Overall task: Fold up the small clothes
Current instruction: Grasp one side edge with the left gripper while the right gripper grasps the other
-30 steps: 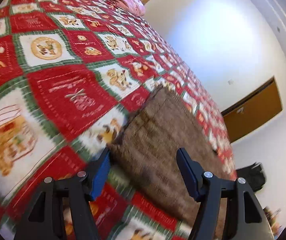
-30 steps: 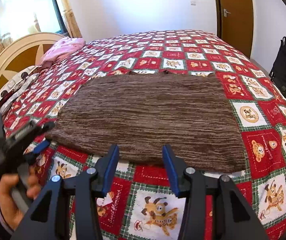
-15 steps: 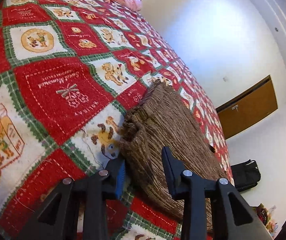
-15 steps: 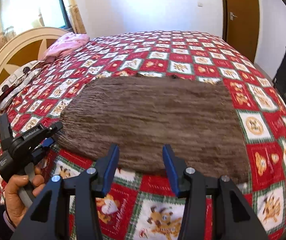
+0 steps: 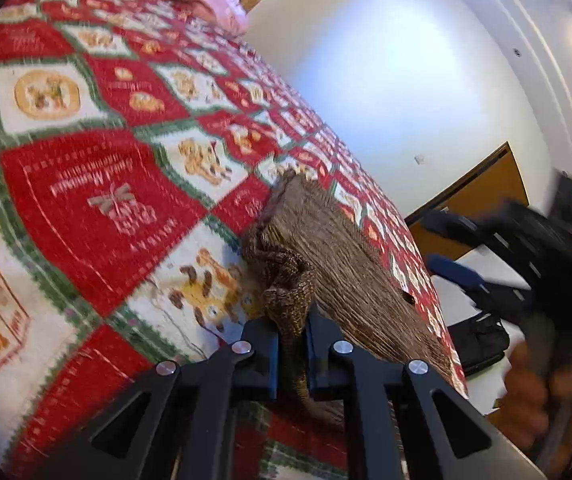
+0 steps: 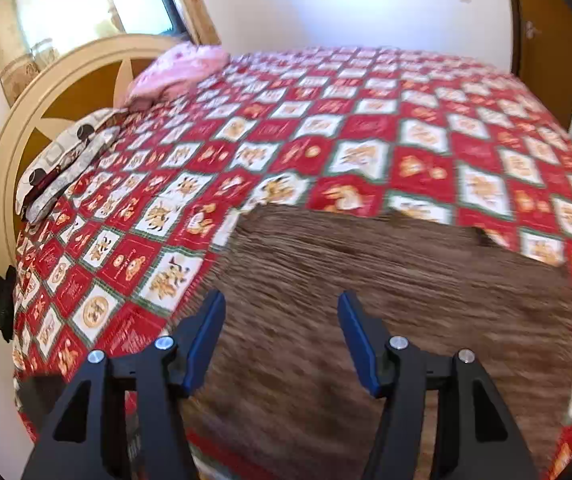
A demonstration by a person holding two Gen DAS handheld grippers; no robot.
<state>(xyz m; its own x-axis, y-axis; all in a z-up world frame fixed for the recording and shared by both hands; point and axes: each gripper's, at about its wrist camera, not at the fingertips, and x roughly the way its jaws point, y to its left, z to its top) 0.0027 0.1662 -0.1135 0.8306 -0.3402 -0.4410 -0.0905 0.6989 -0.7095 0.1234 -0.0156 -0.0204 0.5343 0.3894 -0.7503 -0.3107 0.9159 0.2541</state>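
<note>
A: Left wrist view first. What's the claw doing?

B: Left gripper point(image 5: 290, 350) is clenched on a bunched corner of the brown knit garment point(image 5: 350, 264). Fabric's squeezed btwn the two black jaws, a twisted bit runs down thru them.

A: And the rest of the garment?

B: Lies flat on the red, white & green patchwork quilt point(image 5: 85, 184), stretching away from the gripper toward the far edge of the bed. Pink bundle point(image 5: 209, 2) sits at the far top of the quilt, well apart from the garment.

A: Anything else in that view?

B: Right gripper point(image 5: 452, 246) at the right edge, blurred, blue pads visible, a hand point(image 5: 534, 388) under it. White wall and a brown door point(image 5: 474, 200) behind.

A: Ok, right wrist view.

B: Right gripper point(image 6: 281, 340) is released, jaws opening, blue pads well apart. Nothing btwn them; it hovers above the brown knit garment point(image 6: 386, 300), which fills the lower middle of the frame, blurred.

A: Surroundings?

B: Quilt point(image 6: 366, 120) covers the whole bed. Pink bundle point(image 6: 177, 70) near the curved cream headboard point(image 6: 45, 92), patterned pillow point(image 6: 61, 160) just beside it on the left. Window point(image 6: 85, 0) top left, door point(image 6: 542, 40) top right.
</note>
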